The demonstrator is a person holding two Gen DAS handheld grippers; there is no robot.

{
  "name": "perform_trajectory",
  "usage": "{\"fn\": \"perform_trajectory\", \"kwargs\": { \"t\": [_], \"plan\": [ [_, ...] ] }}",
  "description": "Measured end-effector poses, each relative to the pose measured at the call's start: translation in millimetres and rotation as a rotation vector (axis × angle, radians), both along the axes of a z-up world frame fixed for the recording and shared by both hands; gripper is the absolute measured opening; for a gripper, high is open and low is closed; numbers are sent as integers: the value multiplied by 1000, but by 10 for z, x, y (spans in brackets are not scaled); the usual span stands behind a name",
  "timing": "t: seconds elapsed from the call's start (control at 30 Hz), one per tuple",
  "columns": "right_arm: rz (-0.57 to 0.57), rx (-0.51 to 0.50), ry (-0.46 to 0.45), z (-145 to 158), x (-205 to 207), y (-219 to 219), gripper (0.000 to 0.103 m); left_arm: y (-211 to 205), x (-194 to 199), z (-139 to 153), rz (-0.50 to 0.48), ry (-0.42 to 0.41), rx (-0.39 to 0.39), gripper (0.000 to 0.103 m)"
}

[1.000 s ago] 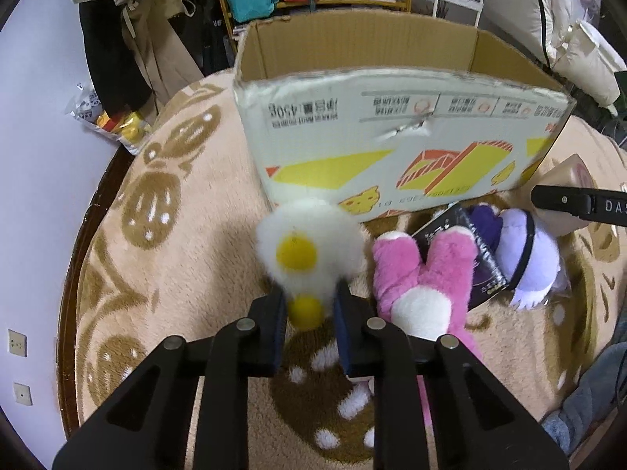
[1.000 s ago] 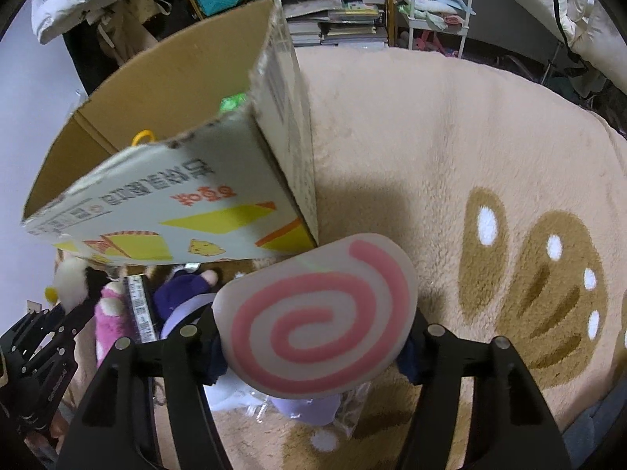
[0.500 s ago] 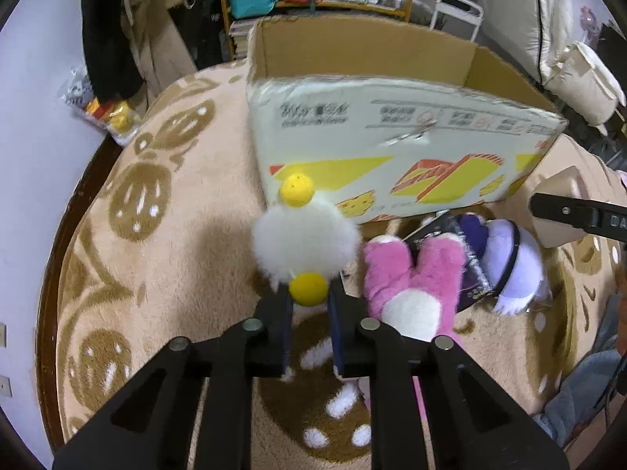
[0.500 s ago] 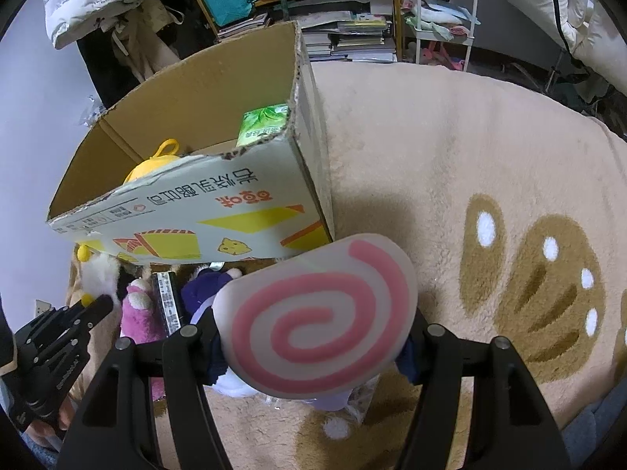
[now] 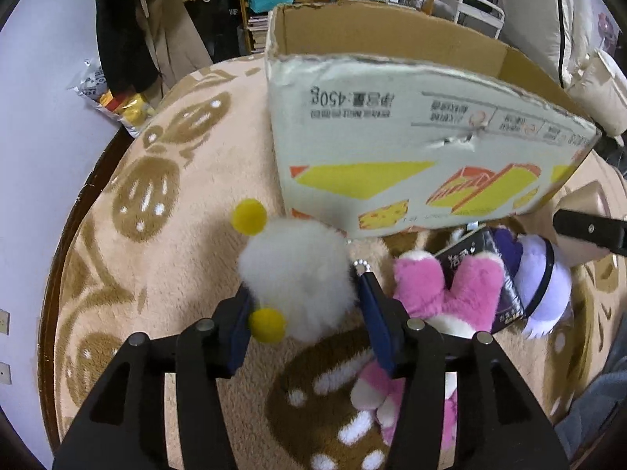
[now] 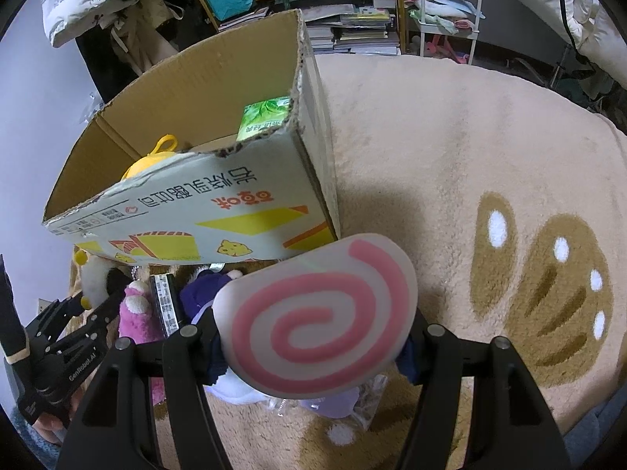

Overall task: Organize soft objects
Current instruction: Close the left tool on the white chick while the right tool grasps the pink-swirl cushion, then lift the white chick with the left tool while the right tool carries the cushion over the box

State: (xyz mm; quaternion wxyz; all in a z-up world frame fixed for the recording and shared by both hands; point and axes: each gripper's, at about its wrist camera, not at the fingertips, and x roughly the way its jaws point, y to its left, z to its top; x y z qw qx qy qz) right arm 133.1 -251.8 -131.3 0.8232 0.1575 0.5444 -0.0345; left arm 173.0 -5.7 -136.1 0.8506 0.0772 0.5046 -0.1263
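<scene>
My left gripper stands open around a white fluffy toy with yellow pom-poms, just in front of the cardboard box. The toy sits between the fingers; I cannot tell if the pads touch it. A pink plush and a purple-white plush lie to its right on the rug. My right gripper is shut on a pink-swirl cushion, held up by the box's right corner. Inside the box lie a yellow plush and a green packet.
A beige rug with brown paw prints covers the floor. Shelves with books and bags stand behind the box. Hanging clothes and a snack bag are at the far left. A dark tagged packet lies among the plush toys.
My left gripper's fingers have spread wide apart around the white toy, which now sits lower and turned. My right gripper has risen a little with the swirl cushion, showing more of the box's inside.
</scene>
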Motion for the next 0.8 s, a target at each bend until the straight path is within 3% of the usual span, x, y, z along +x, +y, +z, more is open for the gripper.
{"fn": "perform_trajectory", "kwargs": {
  "t": [0.07,0.2,0.33,0.57,0.8],
  "plan": [
    [0,1,0,-5,-1,-2,69,2,9,-13,-3,10,-16,39],
    [0,3,0,-6,7,3,69,7,-7,0,1,-5,-31,36],
    [4,-4,-4,1,-12,15,69,-12,-79,83,-25,-49,-61,35],
    [12,-4,-27,77,-92,37,69,-63,-195,207,-41,-104,-47,35],
    [21,7,-93,268,-201,69,69,-20,-295,355,-27,-146,-50,35]
  ]
}}
